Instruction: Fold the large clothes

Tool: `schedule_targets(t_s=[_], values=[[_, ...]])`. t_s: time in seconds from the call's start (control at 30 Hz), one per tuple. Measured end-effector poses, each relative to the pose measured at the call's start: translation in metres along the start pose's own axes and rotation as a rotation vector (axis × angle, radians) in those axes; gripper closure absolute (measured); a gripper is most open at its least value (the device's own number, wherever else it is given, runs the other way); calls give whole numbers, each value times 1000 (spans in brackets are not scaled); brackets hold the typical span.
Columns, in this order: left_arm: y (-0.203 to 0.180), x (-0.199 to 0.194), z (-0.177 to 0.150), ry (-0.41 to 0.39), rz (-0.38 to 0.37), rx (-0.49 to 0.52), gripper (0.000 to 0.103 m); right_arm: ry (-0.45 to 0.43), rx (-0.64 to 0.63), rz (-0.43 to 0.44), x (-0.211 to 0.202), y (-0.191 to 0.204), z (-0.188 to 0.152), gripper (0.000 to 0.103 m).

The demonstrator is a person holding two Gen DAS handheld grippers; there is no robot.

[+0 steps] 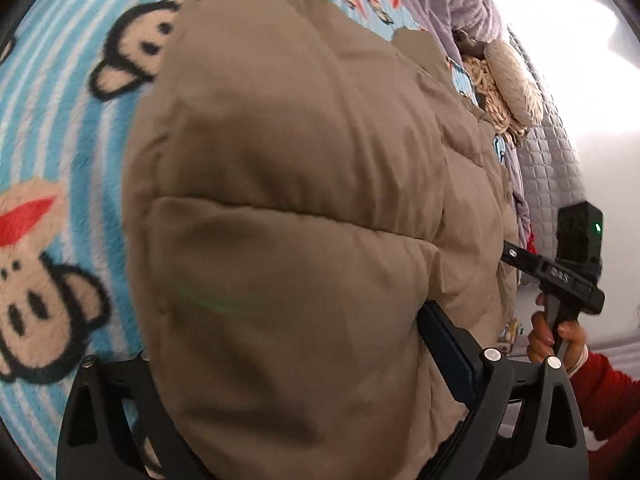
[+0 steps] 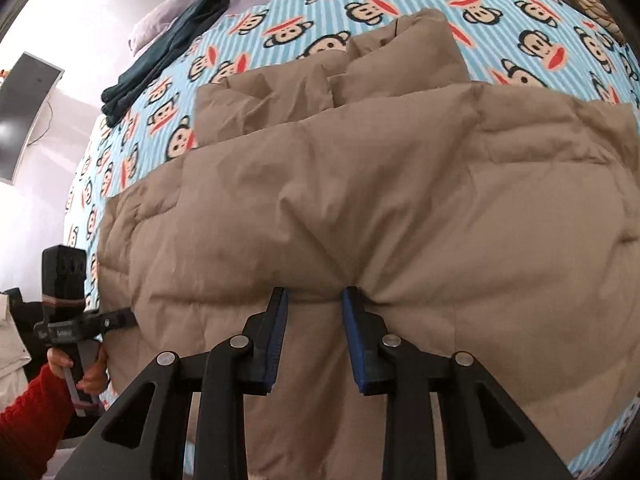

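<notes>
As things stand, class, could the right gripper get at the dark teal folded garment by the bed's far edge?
Probably not yet: the right gripper pinches the puffy tan quilted coat, which lies before the dark teal folded garment.

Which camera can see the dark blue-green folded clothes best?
The right wrist view. There the dark folded clothes lie in plain sight on the monkey blanket, up left of the tan puffy coat. The left wrist view doesn't show them.

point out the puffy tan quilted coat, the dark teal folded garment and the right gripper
puffy tan quilted coat point(image 2: 400, 200), right wrist view, middle panel
dark teal folded garment point(image 2: 168, 52), right wrist view, mid length
right gripper point(image 2: 314, 300), right wrist view, between fingertips
</notes>
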State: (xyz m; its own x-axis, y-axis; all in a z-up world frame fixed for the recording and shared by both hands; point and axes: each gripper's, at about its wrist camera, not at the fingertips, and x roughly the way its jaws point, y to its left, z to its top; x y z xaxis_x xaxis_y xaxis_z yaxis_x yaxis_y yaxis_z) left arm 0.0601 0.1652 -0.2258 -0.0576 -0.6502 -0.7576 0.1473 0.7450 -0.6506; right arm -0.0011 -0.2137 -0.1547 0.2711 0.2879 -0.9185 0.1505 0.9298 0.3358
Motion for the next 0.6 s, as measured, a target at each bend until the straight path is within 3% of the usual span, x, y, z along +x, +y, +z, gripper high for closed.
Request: schedule_targets(t_s=[0.03,0.07,0.17,0.37,0.6], values=[[-3,1,0,3,-12,6,43,2,7,0,6,-2,2,72],[-6,1,2,18,-59,-8,61,4,15,0,11,-3,3,72],[-30,-7,5,6,-52,10,72,14,48,13,24,-10,7,72],[-128,-34,11,-30,-92,125,72,43,116,85,42,-30,13,74],[-252,-3,27,-12,29,245,72,70,204,208,52,-58,15,76]])
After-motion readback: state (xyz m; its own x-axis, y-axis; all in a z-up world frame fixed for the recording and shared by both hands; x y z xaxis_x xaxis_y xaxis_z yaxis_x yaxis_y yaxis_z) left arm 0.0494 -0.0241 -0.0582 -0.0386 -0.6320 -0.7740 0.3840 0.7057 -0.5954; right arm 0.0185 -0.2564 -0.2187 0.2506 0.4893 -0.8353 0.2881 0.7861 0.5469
